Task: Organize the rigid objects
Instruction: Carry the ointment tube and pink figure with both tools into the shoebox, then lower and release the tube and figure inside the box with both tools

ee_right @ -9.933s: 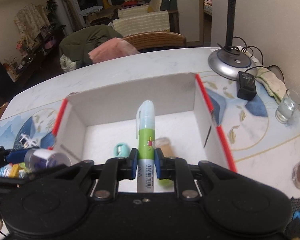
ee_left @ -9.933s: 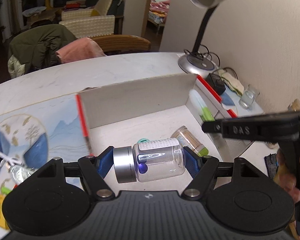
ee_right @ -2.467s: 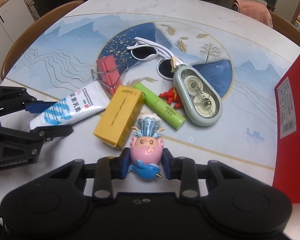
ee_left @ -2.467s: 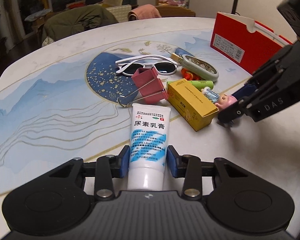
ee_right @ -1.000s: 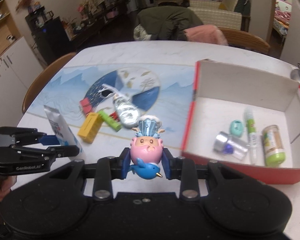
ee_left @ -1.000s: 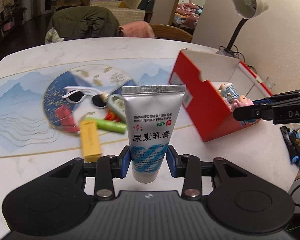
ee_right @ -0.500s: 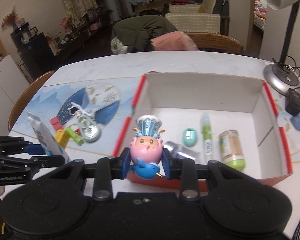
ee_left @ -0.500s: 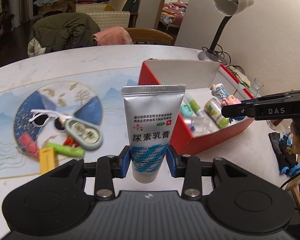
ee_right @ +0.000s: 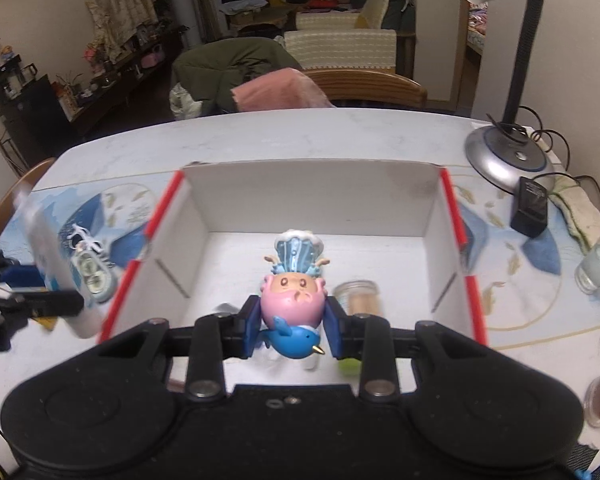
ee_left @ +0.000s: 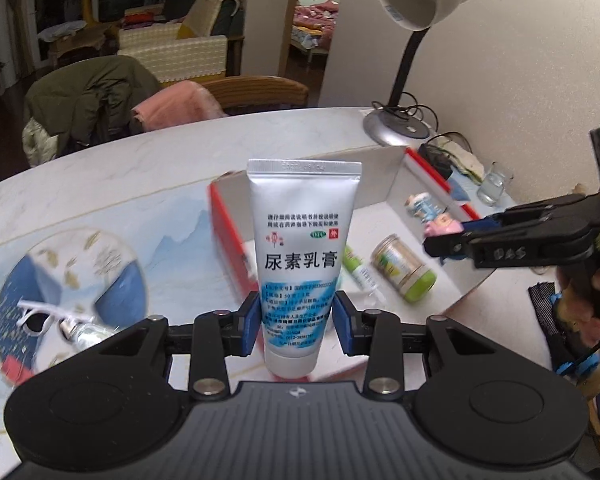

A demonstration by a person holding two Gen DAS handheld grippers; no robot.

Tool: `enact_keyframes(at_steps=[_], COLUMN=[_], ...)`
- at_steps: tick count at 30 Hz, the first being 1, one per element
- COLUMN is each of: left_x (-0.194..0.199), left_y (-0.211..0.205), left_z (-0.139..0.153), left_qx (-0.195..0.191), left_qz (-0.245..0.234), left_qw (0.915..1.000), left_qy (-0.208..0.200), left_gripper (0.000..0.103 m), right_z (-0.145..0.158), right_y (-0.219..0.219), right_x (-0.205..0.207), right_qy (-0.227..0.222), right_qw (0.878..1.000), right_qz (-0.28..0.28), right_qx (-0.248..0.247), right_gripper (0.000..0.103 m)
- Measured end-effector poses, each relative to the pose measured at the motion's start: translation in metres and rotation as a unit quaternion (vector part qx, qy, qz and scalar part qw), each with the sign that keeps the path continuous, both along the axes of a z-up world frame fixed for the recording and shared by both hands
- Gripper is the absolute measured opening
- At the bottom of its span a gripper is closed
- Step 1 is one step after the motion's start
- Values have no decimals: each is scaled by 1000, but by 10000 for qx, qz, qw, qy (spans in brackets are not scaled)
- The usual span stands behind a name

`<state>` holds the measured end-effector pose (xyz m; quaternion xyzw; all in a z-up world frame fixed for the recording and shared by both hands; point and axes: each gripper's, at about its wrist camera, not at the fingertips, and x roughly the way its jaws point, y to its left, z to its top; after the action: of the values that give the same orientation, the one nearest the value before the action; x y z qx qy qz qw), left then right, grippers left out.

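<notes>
Right wrist view showed the right gripper point(ee_right: 291, 330), jaws pinching the pink figurine point(ee_right: 292, 300), above the red box point(ee_right: 454, 216); the left gripper point(ee_left: 296, 322) pinched the ointment tube point(ee_left: 302, 248), probably beside the box; lower each before releasing.

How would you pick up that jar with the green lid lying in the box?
Probably grip the jar across its round middle, coming straight down from above. It lies on its side, and the box walls would block a sideways reach.
</notes>
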<state>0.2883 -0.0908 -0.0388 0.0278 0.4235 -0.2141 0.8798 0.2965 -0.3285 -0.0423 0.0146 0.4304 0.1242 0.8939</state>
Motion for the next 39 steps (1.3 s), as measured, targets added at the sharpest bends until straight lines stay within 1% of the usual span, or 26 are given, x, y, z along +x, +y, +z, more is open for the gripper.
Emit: enact_keyframes(at_steps=[2,6,10,12,13,16,18,24,29,34,39], left_x=[7,24,42,52,56,68,76,92,103,115,126], left_y=[-13,-36,-56,-66,-71,-82,-85,-92,-95,-96,-101], left_z=[3,2,-11,-21,-26,-39,-48,-69,-79,-91,-99], left_qx=[92,221,398,503,567,727,776,970,1016,1057,1198], left_qz=[-84,-200,-283,-341,-352,-396,-371,-362,-350,-305,-300], left_qw=[9999,9995,9988,9980,9975,9961,9954,9925,9911,9887,9858], left_qy=[-79,-71,76,195,240,316,429,648,781,1016,1135], left_gripper=[37,37,37,37,37,37,37,37,37,37,37], right_z=[-2,-8,-14,-20,-20,-28,-37,-53,-60,-62,-62], right_y=[-3,-14,-20,-21,-21,-20,-19,-20,-17,-16,-13], right_x=[3,17,32,45,45,59,70,83,86,87,89], right_qy=[9,38,42,81,81,171,245,431,584,598,611], right_qw=[10000,9999,9999,9998,9998,9993,9984,9975,9965,9966,9966], right_qz=[-13,-61,-78,-88,-88,-67,-55,-35,95,151,200], right_qx=[-34,-90,-84,-174,-174,-335,-499,-566,-594,-546,-516], right_gripper=[32,32,32,32,32,32,32,32,32,32,32])
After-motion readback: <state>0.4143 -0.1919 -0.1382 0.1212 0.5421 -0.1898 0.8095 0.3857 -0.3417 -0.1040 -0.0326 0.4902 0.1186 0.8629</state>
